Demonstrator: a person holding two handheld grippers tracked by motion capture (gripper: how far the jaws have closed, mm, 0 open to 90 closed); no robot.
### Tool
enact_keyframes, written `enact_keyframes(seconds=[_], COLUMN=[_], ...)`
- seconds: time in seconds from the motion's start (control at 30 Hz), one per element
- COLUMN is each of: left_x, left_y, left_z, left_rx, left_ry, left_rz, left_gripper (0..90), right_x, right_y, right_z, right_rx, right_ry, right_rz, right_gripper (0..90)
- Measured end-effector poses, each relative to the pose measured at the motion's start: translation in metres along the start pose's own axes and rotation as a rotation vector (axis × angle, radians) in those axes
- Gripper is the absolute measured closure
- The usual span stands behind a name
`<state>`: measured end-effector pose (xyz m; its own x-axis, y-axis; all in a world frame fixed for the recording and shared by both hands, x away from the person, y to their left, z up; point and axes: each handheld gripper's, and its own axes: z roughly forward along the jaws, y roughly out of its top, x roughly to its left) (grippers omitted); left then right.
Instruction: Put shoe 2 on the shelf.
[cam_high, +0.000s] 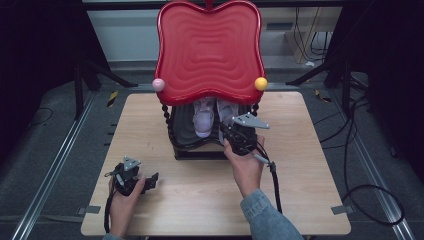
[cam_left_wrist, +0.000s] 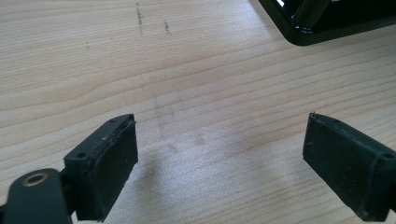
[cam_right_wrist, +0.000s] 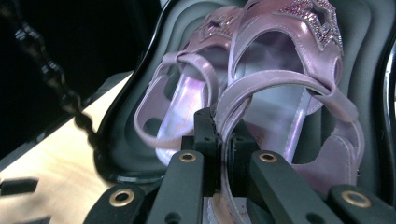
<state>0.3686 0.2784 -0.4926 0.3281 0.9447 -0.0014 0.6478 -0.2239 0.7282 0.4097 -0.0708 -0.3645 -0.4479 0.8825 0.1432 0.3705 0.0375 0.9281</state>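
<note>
A: What is seen at the left of the tabletop?

B: The left claw is held in the left hand near the front left part of the tabletop. In the left gripper view its jaws are spread wide, with nothing but bare wood between them. A black corner of the rack base is seen at the upper right of that view, well apart from the jaws.

A: And in the middle?

B: A black two-level rack is set on the tabletop, topped by a red wavy tray that is tilted up toward the camera. A pink ball is fixed at its left corner and a yellow ball at its right. A pair of lilac sandals is laid on the dark lower shelf, under the tray.

A: Where are the sandals exactly?

B: The left sandal lies flat on the shelf. The right sandal lies just beside it, and star trims are seen on the fronts of both.

A: What is done with the right claw?

B: The right claw, held in the right hand, is reached into the lower shelf. Its jaws are closed narrowly on the heel strap of the right sandal.
</note>
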Motion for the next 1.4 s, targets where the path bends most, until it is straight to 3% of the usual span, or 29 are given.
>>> enact_keyframes(seconds=[0.33, 0.7, 1.4], left_x=[-0.003, -0.002, -0.003], left_y=[0.001, 0.001, 0.001], left_z=[0.0, 0.0, 0.001], left_rx=[0.002, -0.004, 0.001], left_ry=[-0.007, -0.008, -0.014], left_rz=[0.003, -0.002, 0.003], left_gripper=[9.5, 9.5, 9.6], right_x=[0.003, 0.004, 0.007], right_y=[-0.001, -0.004, -0.014], right_z=[0.022, 0.038, 0.056], right_rx=[-0.042, -0.039, -0.057], right_ry=[-0.067, -0.128, -0.169], right_rz=[0.008, -0.043, -0.039], right_gripper=[86.4, 86.5, 86.1])
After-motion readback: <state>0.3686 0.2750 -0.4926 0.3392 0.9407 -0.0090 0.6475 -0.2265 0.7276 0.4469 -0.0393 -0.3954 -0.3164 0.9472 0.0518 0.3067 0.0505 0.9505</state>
